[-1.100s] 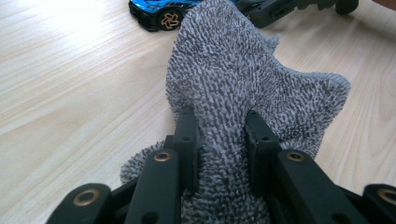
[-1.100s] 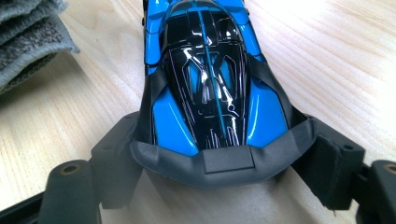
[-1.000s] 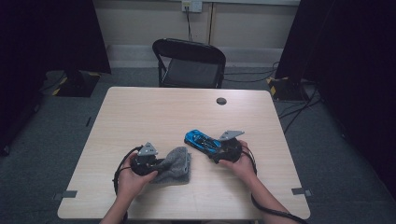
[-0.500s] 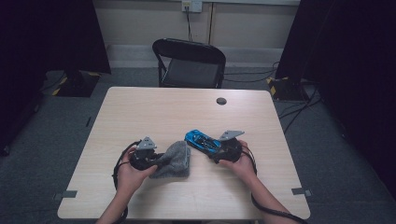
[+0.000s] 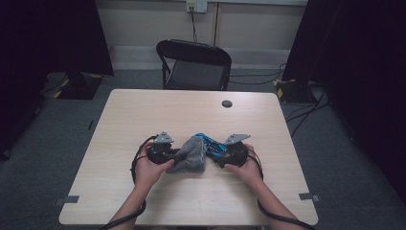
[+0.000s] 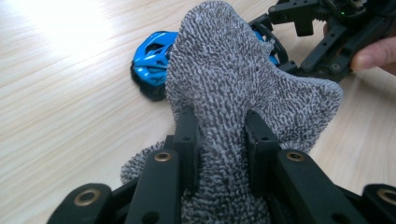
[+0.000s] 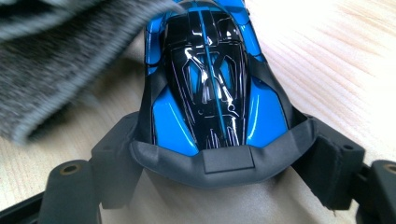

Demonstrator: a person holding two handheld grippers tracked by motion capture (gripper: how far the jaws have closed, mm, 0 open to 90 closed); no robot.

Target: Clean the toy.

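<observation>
A blue and black toy car [image 5: 211, 144] [image 7: 210, 74] lies near the table's middle, and my right gripper [image 5: 221, 154] [image 7: 212, 144] is shut on its rear end. My left gripper [image 5: 176, 154] [image 6: 219, 140] is shut on a grey shaggy cloth [image 5: 189, 155] [image 6: 233, 79]. The cloth drapes over the car's left part, so in the left gripper view only the car's blue nose [image 6: 152, 56] and a wheel show past it. In the right gripper view the cloth [image 7: 51, 60] lies blurred at the upper left, over the car's front.
The light wooden table [image 5: 143, 115] has a small black disc [image 5: 227, 103] near its far edge. A black folding chair [image 5: 194, 64] stands behind the table. Cables trail from both grippers toward the person's forearms at the near edge.
My left gripper has carried the cloth to the right, from beside the car onto it. The right gripper and the car have stayed put.
</observation>
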